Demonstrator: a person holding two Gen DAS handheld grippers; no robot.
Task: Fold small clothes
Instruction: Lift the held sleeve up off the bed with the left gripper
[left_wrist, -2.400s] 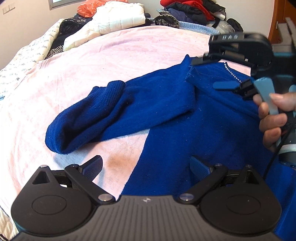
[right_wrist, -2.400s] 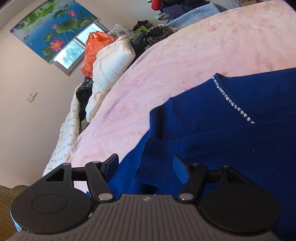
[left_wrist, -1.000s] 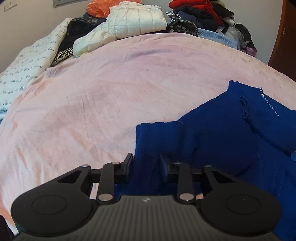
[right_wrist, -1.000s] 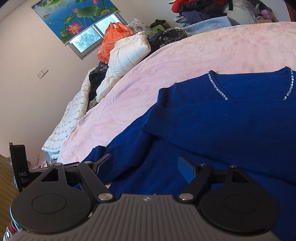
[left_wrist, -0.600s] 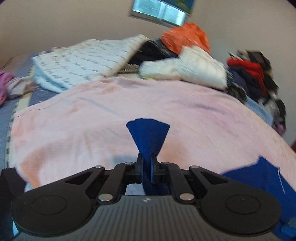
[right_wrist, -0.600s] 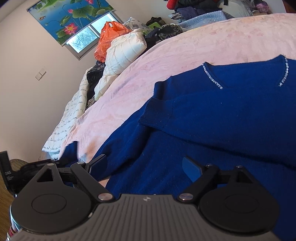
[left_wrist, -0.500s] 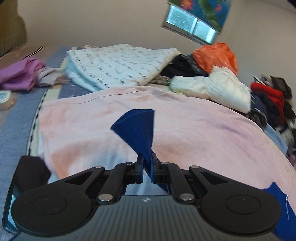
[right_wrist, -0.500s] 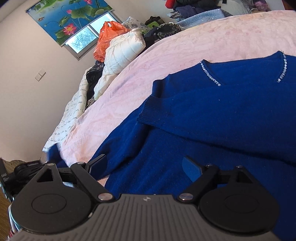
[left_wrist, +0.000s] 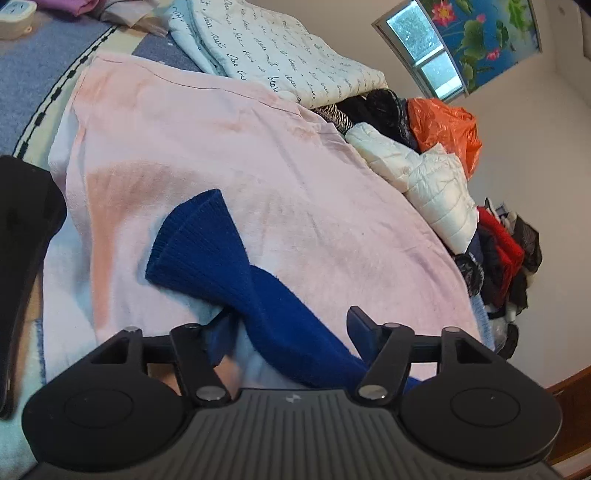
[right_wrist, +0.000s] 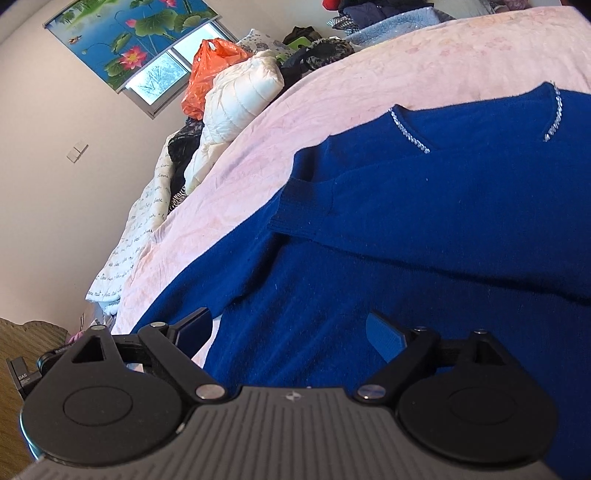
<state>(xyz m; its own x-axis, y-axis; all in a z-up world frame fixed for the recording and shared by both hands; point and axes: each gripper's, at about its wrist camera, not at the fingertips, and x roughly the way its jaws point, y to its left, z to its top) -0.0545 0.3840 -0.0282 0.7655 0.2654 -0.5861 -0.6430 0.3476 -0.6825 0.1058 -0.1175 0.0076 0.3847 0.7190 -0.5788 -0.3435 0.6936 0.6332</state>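
A dark blue knit sweater (right_wrist: 424, 221) with a sparkly neckline (right_wrist: 410, 134) lies on the pink blanket (right_wrist: 424, 55); one sleeve is folded across its chest. In the left wrist view its other sleeve (left_wrist: 199, 251) stretches out over the pink blanket (left_wrist: 221, 147), ribbed cuff farthest from me. My left gripper (left_wrist: 288, 325) is opening; the sleeve runs loosely between its jaws and the pads do not press it. Low over the sweater's body, my right gripper (right_wrist: 288, 328) stands open with nothing gripped.
A script-printed quilt (left_wrist: 277, 62), a white puffy jacket (left_wrist: 424, 177), an orange bag (left_wrist: 443, 125) and red and dark clothes (left_wrist: 506, 251) are piled along the bed's far side. A black object (left_wrist: 22, 240) fills the left edge of the left wrist view.
My left gripper, shut on the sleeve cuff, drew it out sideways, rolled, then opened; the cuff now lies on the blanket. The right gripper barely moved and stays open.
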